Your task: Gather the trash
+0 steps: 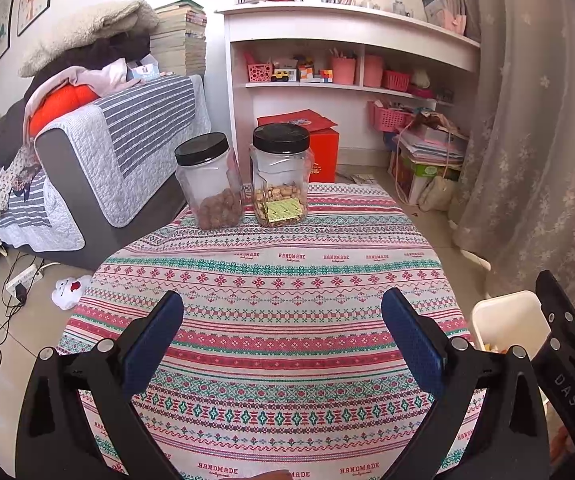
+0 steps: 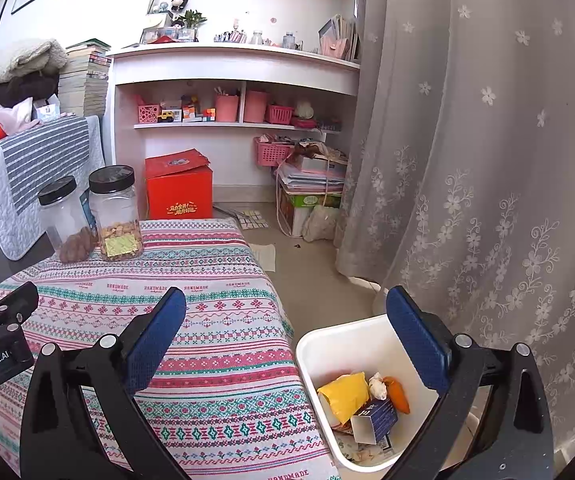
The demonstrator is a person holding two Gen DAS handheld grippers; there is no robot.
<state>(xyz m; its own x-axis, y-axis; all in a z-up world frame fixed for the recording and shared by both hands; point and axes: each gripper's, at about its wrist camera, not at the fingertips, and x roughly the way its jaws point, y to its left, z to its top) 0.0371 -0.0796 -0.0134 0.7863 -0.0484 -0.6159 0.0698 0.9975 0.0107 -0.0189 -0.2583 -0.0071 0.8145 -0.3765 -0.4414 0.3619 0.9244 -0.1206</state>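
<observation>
On my left, the left hand-held gripper [image 1: 282,344] hangs spread and empty over the table [image 1: 287,280], where I see only two lidded jars [image 1: 247,180] at the far edge and no litter. To the right, my right hand-held gripper [image 2: 286,340] is also spread, holding nothing, above the white bin [image 2: 351,344] beside the table. The trash [image 2: 363,404] lies inside it. I judge collecting nearly done.

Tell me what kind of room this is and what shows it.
Most likely a lived-in family room or child's room at home: a sofa draped in quilted covers, white shelves of toys and pink baskets, and a lace curtain beside a small cloth-covered table.
</observation>
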